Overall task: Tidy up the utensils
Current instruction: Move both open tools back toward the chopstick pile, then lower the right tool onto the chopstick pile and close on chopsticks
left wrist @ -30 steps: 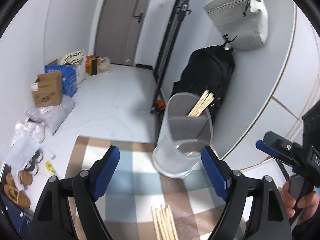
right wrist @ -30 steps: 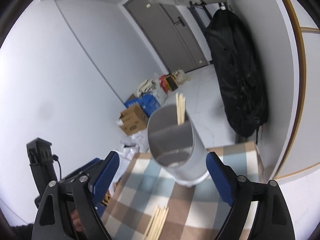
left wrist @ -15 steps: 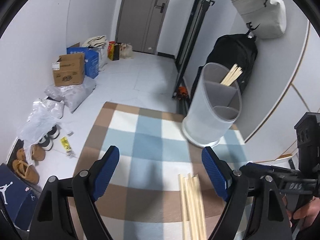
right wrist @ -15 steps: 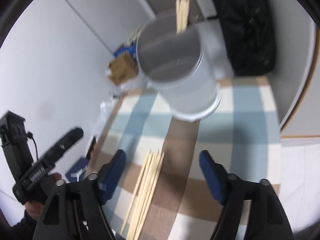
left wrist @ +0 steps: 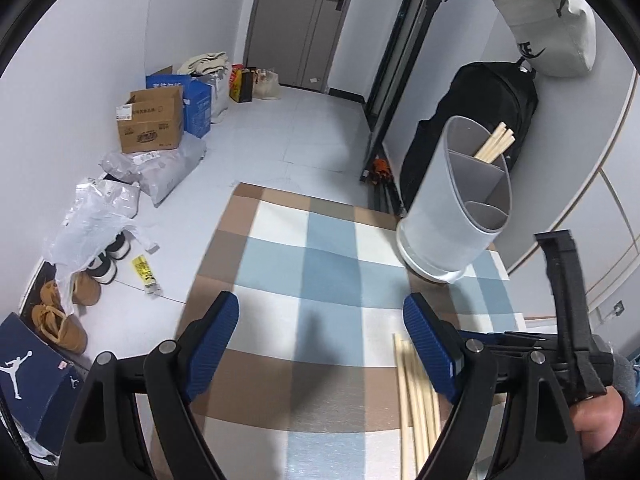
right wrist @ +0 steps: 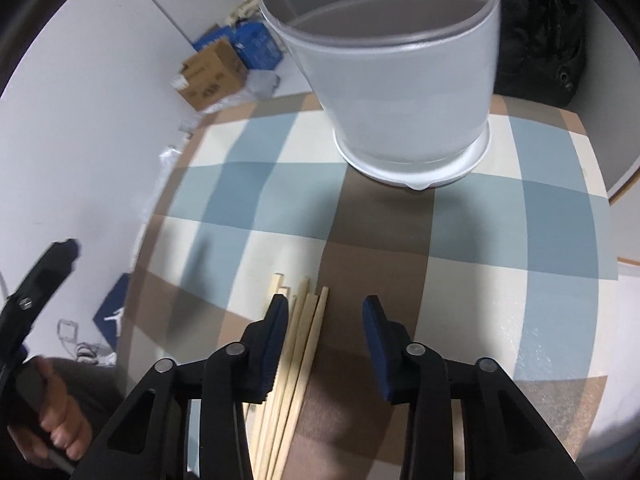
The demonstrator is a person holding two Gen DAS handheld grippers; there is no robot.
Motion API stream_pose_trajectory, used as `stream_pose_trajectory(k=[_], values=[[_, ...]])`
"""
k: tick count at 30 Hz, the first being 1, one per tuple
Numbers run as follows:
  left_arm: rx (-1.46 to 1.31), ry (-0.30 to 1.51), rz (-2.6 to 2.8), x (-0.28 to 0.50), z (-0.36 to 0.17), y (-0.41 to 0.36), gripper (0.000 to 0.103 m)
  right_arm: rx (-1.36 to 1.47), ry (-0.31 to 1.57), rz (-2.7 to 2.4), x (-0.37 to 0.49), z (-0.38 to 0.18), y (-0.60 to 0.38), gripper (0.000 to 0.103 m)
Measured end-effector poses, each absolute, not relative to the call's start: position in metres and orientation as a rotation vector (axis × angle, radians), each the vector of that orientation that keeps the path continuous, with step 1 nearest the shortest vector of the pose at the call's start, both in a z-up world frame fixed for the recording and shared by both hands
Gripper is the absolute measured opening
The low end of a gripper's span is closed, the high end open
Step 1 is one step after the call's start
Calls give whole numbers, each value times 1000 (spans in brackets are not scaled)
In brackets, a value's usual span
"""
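I count five loose chopsticks (right wrist: 298, 344) and one holder (right wrist: 400, 80). My right gripper (right wrist: 325, 320) is closing, gripping nothing; my left gripper (left wrist: 320, 320) stands wide, empty.

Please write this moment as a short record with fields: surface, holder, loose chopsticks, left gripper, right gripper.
surface: checked cloth on a table
holder: grey divided utensil holder, upright, some chopsticks already in a back compartment
loose chopsticks: bundle lying flat on the cloth
left gripper: open, holds nothing
right gripper: low over the bundle, jaws closing, part of the bundle between them, not gripped yet
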State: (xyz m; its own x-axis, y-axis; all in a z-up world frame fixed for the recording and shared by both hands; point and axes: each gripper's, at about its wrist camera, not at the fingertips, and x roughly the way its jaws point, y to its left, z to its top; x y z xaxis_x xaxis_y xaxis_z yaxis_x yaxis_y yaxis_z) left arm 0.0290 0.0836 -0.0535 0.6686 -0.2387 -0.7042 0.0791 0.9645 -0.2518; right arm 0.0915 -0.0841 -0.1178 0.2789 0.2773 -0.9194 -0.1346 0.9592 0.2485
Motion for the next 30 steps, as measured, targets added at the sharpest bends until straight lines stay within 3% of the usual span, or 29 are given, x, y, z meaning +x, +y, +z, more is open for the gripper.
stream_pose_trajectory(k=[5,10,16,30], values=[[-250,830,-157,32,-56,97,81,16,1277,181,95,-121,-70,23],[-293,838,-123,33,-58,109,81,-91,1266,157,91,-119,-62,22],[-356,852,-110,34,-60,120,81,-182,1292,130,90,-121,-62,3],[-340,856,-116,30,-60,118,81,-84,1273,207,83,-110,-77,4]])
